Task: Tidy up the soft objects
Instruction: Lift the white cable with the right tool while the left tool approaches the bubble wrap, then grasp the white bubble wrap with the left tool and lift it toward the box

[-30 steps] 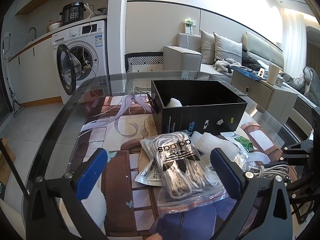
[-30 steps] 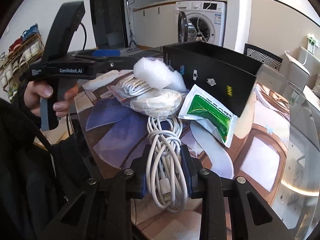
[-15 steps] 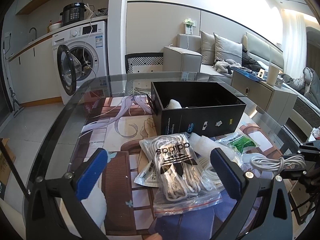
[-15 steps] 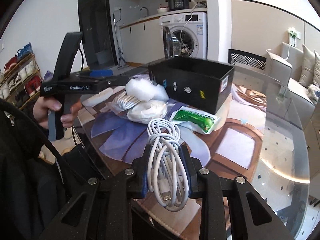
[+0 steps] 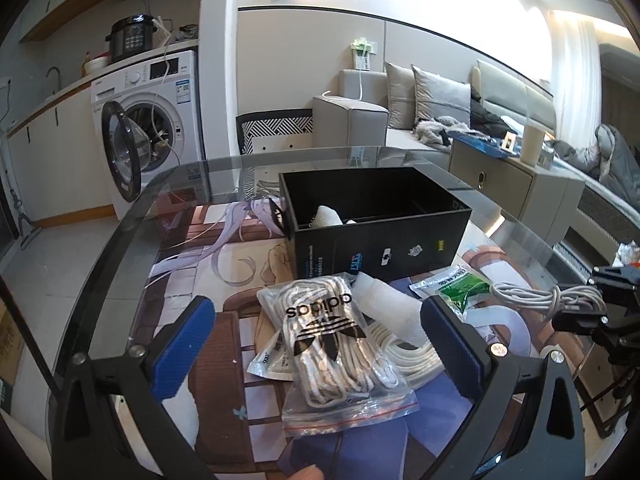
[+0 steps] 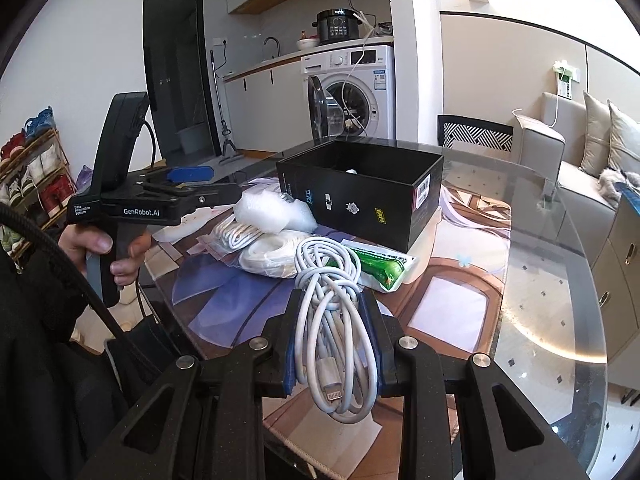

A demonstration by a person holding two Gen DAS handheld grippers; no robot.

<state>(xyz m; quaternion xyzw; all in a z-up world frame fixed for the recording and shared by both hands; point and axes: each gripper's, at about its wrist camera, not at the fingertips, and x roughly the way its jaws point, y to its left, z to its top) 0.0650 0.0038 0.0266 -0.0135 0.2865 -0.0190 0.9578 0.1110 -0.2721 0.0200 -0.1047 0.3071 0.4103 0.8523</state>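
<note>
1. Cable bundle [image 6: 336, 312], white, is clamped in the right tongs [image 6: 334, 344], held above the desk [image 6: 552, 280].
2. Left tongs [image 5: 320, 344] are held apart over bagged laces [image 5: 332, 356].
3. Black box [image 6: 360, 196], far, should be approached high, so dangling loops clear its rim.

The right gripper [image 6: 331, 312] now carries the coiled white cable [image 6: 338, 320] higher above the glass table [image 6: 552, 320] than a second ago, lifted clear of the pile where it lay. From the left wrist view the cable [image 5: 544, 298] hangs at the right, farther from the green packet [image 5: 460, 288] than before. In the right wrist view the black box [image 6: 360, 196] sits lower and farther off, its open top now showing.
</note>
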